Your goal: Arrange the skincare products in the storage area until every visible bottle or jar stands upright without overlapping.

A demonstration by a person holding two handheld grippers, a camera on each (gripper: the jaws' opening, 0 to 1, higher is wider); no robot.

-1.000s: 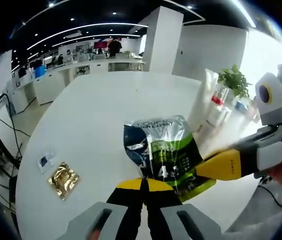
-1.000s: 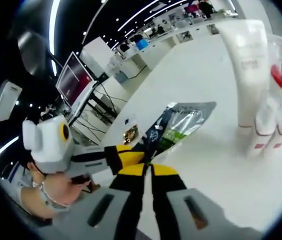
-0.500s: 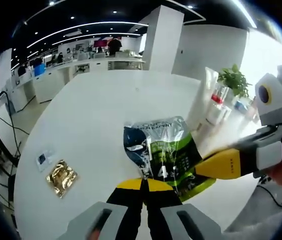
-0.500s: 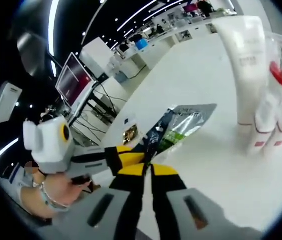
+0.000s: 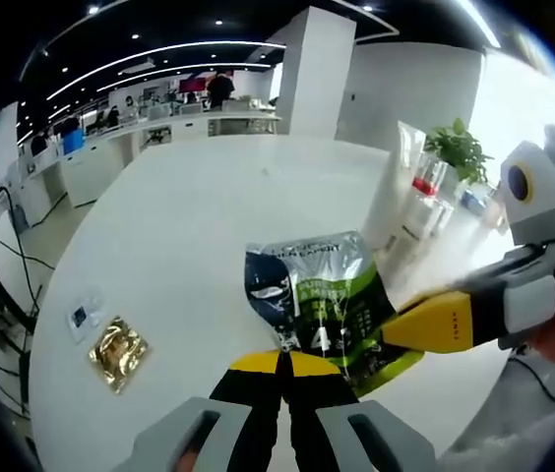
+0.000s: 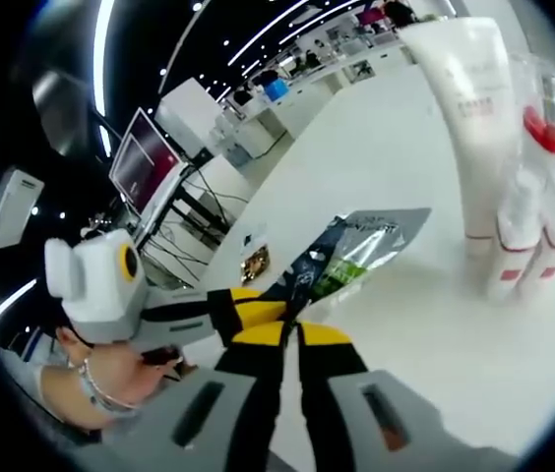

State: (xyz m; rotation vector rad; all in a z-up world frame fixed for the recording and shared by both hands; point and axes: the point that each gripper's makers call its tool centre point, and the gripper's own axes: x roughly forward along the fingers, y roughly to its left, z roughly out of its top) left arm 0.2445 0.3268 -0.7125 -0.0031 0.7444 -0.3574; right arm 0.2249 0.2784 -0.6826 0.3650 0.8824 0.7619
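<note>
Both hand-held grippers grasp the same green-and-silver sachet (image 5: 322,305), held above the white tabletop (image 5: 189,226): the left hand-held gripper (image 5: 280,362) has its jaws clenched on the sachet's bottom edge at lower centre of the left gripper view, and the right hand-held gripper (image 5: 396,334) comes in from the right edge, pinching the pouch's lower right corner. In the right gripper view the right hand-held gripper (image 6: 287,332) bites the sachet (image 6: 351,258) edge-on, with the left hand-held gripper (image 6: 220,307) alongside. The white tube (image 6: 464,118) and the packaged red-capped bottles (image 6: 533,187) stand upright at upper right. Judgement: the sachet is floppy, so one gripper should hold while the other regrips, then it goes down near but clear of the standing tube, without knocking it. A gold foil packet (image 5: 115,352) and a small card (image 5: 86,313) lie at lower left, well apart.
</note>
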